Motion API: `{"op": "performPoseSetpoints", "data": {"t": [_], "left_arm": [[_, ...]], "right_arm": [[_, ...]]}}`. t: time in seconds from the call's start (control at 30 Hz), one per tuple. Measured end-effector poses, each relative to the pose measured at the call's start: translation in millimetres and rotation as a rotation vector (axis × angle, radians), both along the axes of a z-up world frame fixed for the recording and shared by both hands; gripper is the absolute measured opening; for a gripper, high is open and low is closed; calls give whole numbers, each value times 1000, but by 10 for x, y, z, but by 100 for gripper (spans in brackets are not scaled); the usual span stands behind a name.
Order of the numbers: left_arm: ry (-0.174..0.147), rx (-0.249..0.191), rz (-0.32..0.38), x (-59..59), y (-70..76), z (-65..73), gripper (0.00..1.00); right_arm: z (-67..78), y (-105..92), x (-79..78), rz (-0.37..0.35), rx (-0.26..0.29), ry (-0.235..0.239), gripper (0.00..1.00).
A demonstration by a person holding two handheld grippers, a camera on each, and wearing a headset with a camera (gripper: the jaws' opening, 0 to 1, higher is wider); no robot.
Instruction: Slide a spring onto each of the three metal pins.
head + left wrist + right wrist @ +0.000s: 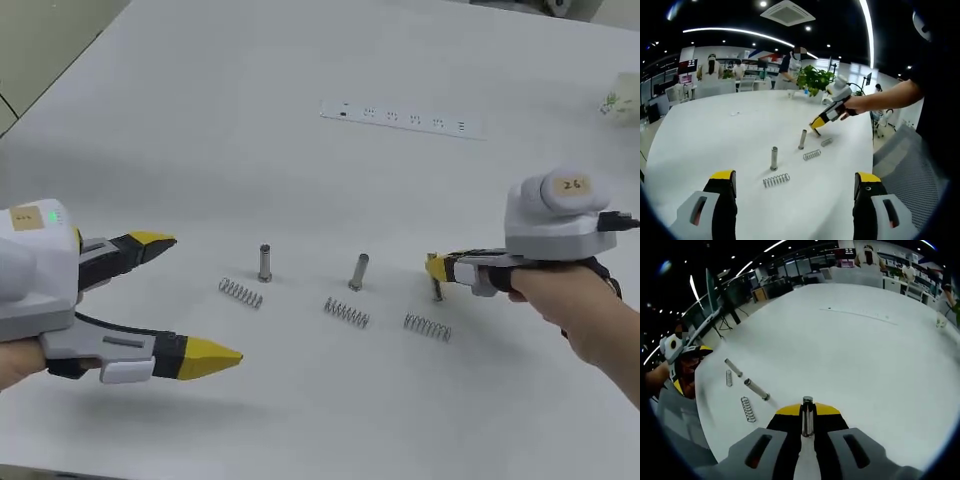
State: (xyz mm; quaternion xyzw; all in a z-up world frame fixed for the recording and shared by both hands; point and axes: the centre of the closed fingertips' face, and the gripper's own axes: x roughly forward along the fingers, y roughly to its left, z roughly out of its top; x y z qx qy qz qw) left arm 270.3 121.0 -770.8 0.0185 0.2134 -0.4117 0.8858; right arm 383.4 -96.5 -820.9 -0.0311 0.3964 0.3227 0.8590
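Note:
Three short metal pins stand in a row on the white table. The left pin [264, 262] and middle pin [359, 271] stand free, each with a spring lying just in front: left spring [241, 293], middle spring [346, 313]. A third spring [428, 327] lies before the right pin [437, 290]. My right gripper [435, 268] is shut on that right pin [807, 416], which rises between its yellow tips. My left gripper [185, 297] hovers open to the left of the row, with nothing between its fingers [722, 176]; ahead of it are a pin [774, 158] and a spring [776, 180].
A white power strip [400, 117] lies farther back on the table. A small green-and-white object [622, 100] sits at the far right edge. Bare tabletop [330, 410] surrounds the row. Several people stand in the office behind the table.

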Motion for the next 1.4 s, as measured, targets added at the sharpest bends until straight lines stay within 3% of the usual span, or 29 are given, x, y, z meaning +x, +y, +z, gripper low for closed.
{"op": "performPoseSetpoints", "data": {"t": [1.4], "left_arm": [[5, 3, -10, -31, -20, -3, 96]], "right_arm": [[100, -41, -53, 38, -28, -67, 5]]}}
